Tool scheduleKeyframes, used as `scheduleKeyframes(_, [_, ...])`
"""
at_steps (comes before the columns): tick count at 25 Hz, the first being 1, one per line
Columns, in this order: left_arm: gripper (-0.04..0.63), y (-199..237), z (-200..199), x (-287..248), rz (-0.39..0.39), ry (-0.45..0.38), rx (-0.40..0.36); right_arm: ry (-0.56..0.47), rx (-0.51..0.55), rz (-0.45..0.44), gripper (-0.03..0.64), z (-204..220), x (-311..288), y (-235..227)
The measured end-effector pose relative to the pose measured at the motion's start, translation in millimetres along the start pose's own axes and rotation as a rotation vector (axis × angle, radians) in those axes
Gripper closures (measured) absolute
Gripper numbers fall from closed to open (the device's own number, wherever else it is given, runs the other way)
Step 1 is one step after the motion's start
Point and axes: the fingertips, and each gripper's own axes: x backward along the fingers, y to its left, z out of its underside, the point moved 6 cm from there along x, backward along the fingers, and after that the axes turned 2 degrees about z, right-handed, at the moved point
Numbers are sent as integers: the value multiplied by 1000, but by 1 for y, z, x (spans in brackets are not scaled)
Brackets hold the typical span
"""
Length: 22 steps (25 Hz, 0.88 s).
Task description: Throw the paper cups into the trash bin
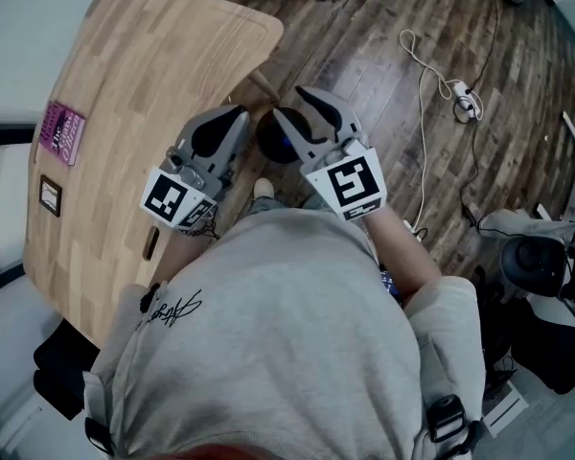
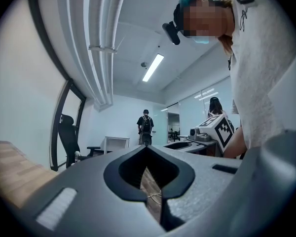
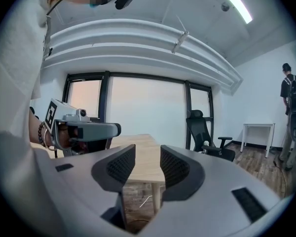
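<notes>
Past the table's [image 1: 125, 94] rounded edge, over open floor [image 1: 364, 46], the left gripper [image 1: 238, 115] sits closed, the right gripper [image 1: 292, 103] part-open, both empty.

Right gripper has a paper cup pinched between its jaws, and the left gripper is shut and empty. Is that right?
Not quite. The right gripper holds nothing: the right gripper view shows its jaws standing apart with an empty gap between them. The rest stands: the left gripper is shut and empty.
</notes>
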Motion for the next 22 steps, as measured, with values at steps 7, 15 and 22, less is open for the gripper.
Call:
scheduleKeyframes(7, [592,1,-13,2,-5,-4,-33,-39,12,1,502,-19,3,-2])
scheduleKeyframes(15, [592,1,-23,5,-7,-14,-58,-88,7,-10,538,-29,0,2])
scheduleKeyframes(22, [592,1,-25,8,-9,-24,-62,-102,9,-13,574,-32,0,7])
